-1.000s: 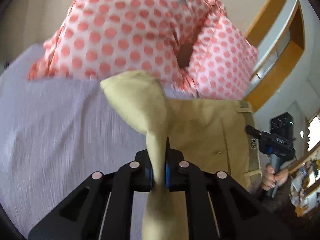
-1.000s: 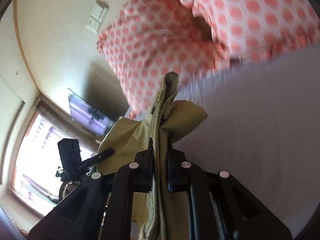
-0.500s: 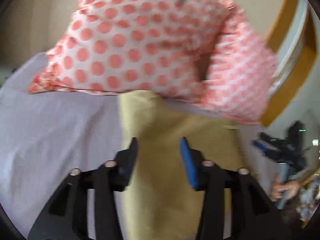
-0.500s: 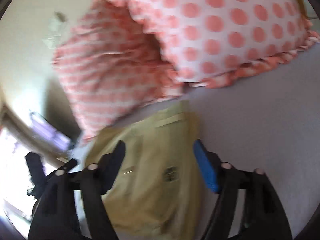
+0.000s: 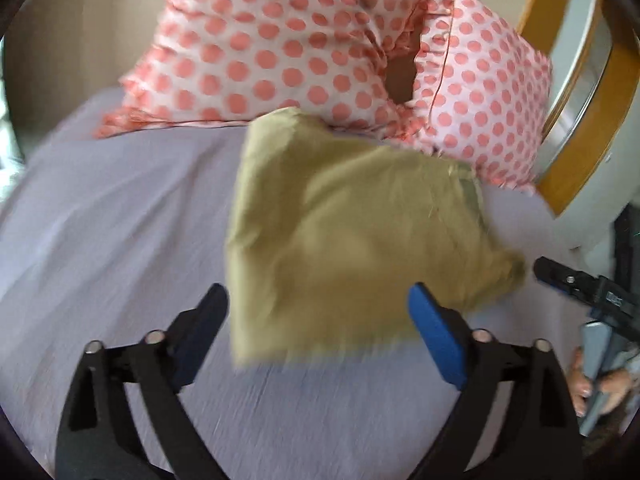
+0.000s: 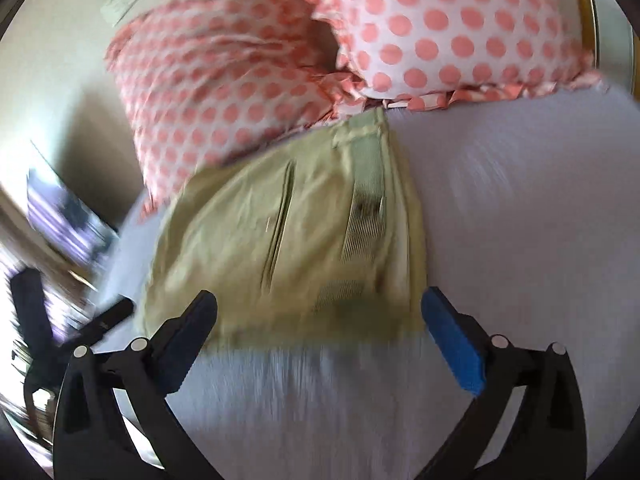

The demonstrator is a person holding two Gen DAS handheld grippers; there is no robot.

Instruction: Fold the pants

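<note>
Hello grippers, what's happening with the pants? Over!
Left gripper open, right gripper open. Khaki pants folded on the bed sheet. Far edge touching the polka-dot pillows.

Polka-dot pillows (image 5: 280, 40) lean on a cream wall (image 6: 52, 92) above a lavender sheet (image 5: 100, 220).

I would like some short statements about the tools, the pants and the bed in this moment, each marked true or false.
1. The left tool is open and holds nothing. True.
2. The right tool is shut on the pants. False: it is open, with its fingers apart.
3. The folded khaki cloth pants lie on the pale lavender bed sheet. True.
4. The pink polka-dot pillows lie on top of the pants. False: they sit behind them, at the far edge.
</note>
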